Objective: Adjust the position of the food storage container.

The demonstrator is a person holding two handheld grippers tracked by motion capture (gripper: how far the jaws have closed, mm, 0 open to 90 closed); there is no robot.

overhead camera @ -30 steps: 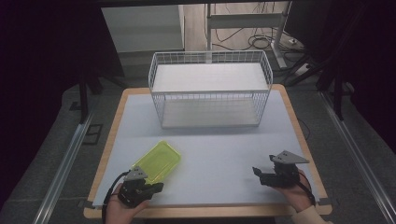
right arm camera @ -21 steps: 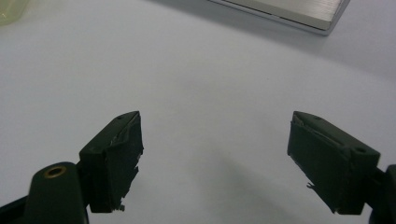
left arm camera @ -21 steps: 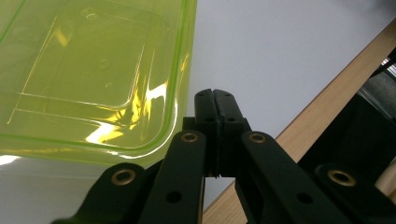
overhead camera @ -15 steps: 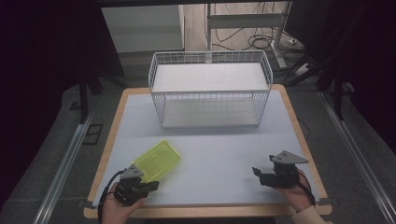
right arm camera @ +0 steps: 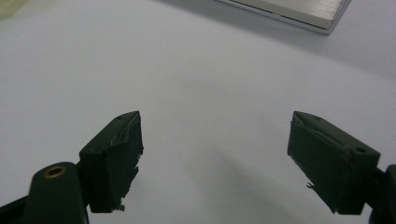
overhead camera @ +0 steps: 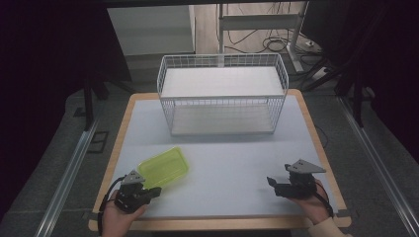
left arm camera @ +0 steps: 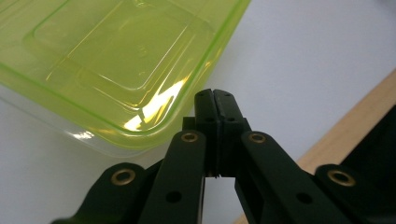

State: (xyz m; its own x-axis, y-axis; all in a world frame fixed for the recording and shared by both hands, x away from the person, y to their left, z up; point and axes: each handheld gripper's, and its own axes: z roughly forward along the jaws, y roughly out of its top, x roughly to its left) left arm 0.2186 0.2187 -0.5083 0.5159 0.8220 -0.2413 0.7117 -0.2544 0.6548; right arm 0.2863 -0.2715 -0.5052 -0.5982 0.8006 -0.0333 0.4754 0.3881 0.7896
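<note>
The yellow-green plastic container (overhead camera: pixel 163 168) lies on the worktop (overhead camera: pixel 232 168), front left, well short of the wire basket (overhead camera: pixel 222 94). The left gripper (overhead camera: pixel 150 191), jaws clenched on nothing, sits just beside its near corner. The right gripper (right arm camera: pixel 215 161) rests released, well apart.

This looks like a lab or test workspace: a pale tabletop (overhead camera: pixel 222 163) edged in wood stands on a grey floor (overhead camera: pixel 59 148) between metal rails (overhead camera: pixel 66 173) (one along each side), with loose cables (overhead camera: pixel 276 44) and a metal stand's legs (overhead camera: pixel 291 44) behind.
</note>
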